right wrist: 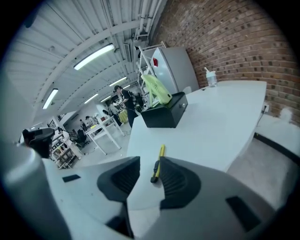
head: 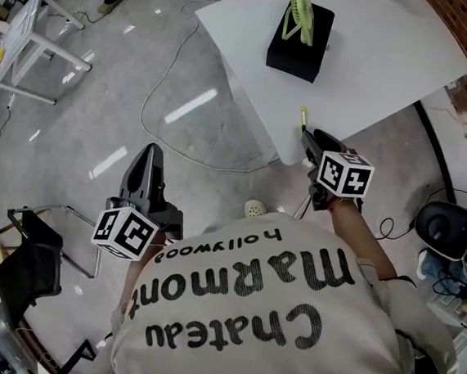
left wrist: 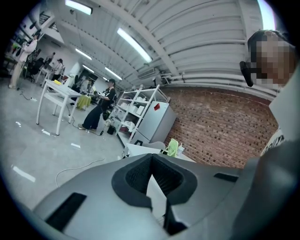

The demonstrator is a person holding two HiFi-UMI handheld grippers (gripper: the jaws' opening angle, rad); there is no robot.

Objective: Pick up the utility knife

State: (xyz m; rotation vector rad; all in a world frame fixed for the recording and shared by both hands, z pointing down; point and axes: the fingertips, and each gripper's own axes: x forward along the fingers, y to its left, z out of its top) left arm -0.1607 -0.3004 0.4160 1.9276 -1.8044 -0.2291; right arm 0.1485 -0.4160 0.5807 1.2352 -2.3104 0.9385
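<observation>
Framing utility knife (right wrist: 158, 164) on table (right wrist: 220, 117): right gripper (right wrist: 146, 169), jaws apart.

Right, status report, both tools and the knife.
Left tool shut, empty. Right tool open. Utility knife flat on table at its tips, ungripped. Nothing blocking.

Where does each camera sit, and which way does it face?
Head view: on the person's head, facing steeply down at table and floor; shirt, left gripper, right gripper show.
Left gripper view: on the left gripper, facing roughly level toward table and brick wall; shut fingers, shirt show.
Right gripper view: on the right gripper, facing down the table at the knife; open fingers show.
Shared: head and right gripper views both show knife and box.
</observation>
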